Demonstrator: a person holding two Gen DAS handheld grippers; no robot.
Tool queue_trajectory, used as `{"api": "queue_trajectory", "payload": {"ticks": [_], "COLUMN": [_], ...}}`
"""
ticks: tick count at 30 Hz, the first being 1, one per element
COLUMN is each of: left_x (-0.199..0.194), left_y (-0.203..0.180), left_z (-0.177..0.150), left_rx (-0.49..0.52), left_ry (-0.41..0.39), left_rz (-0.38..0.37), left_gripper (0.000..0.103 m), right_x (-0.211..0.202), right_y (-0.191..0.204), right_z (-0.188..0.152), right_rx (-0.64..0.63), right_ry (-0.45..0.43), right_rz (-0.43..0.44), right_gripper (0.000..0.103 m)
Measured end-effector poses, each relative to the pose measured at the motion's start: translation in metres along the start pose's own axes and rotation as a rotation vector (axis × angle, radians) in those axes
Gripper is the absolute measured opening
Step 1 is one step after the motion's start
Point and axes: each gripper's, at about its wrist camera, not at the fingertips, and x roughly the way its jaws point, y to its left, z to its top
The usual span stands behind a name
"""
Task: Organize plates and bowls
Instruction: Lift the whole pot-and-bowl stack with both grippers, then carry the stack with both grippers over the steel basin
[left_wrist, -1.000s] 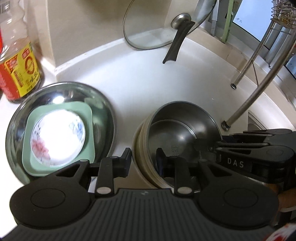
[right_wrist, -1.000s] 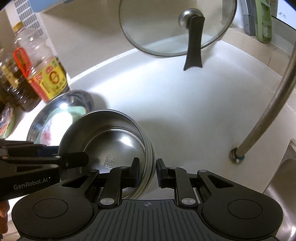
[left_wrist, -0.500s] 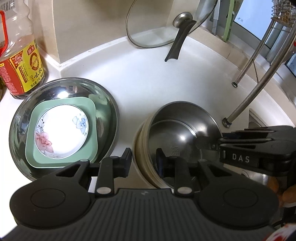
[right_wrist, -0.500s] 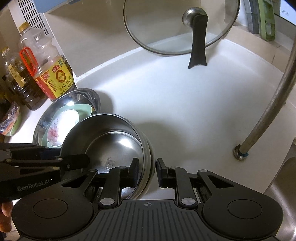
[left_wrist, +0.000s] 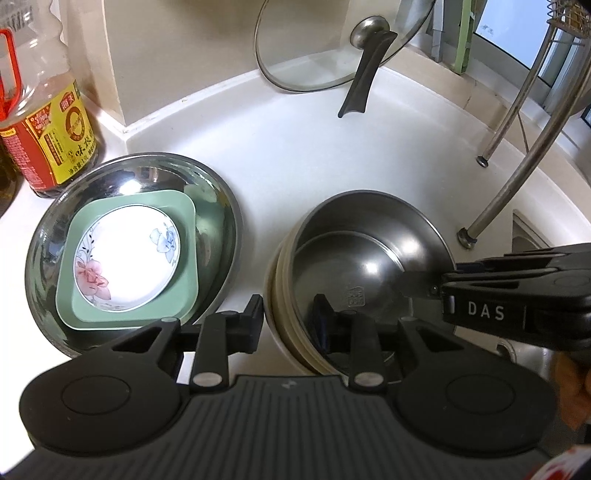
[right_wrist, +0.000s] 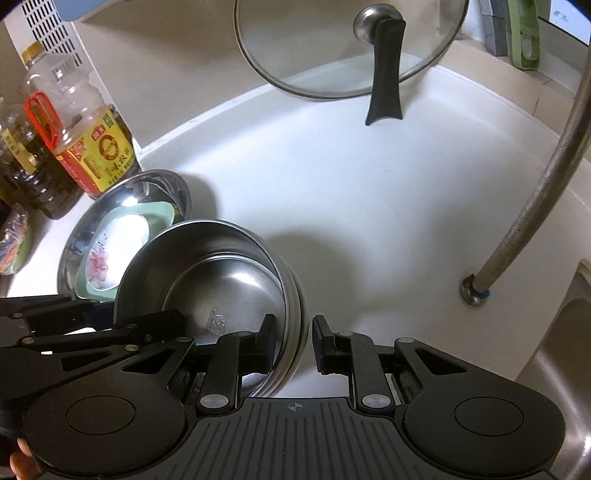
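**Both your grippers hold the bowl stack by its rim**

The stack of steel bowls sits on the white counter, just beside the big steel dish. A green square plate lies in that dish, with a flowered saucer on top. Behind the stack the counter is bare up to the glass lid leaning on the wall. The tap pipe stands to the right, and the oil bottle is close behind the dish.

Your left gripper has one finger inside and one outside the rim, and its jaws have just opened a little. Your right gripper squeezes the other side of the rim, jaws narrow.
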Motion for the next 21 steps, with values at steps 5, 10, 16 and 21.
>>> {"api": "queue_trajectory", "payload": {"ticks": [5, 10, 16, 21], "left_x": [-0.0004, -0.0006, -0.0009, -0.0005], "left_y": [-0.0033, -0.0058, -0.0076, -0.0045], "left_z": [-0.0015, -0.0019, -0.0031, -0.0037], "left_rx": [0.009, 0.026, 0.015, -0.025], "left_ry": [-0.012, -0.011, -0.01, -0.008], "left_rz": [0.022, 0.037, 0.047, 0.039], "left_gripper": [0.027, 0.027, 0.027, 0.027], "right_x": [0.0025, 0.0035, 0.005, 0.0028], "right_y": [0.0071, 0.0059, -0.0009, 0.0033], "right_z": [-0.0018, -0.0001, 0.0049, 0.0011], "right_rx": [0.026, 0.055, 0.09, 0.071], "right_ry": [0.017, 0.027, 0.056, 0.034], "right_rz": [-0.037, -0.039, -0.033, -0.04], "right_gripper": [0.02, 0.02, 0.02, 0.019]}}
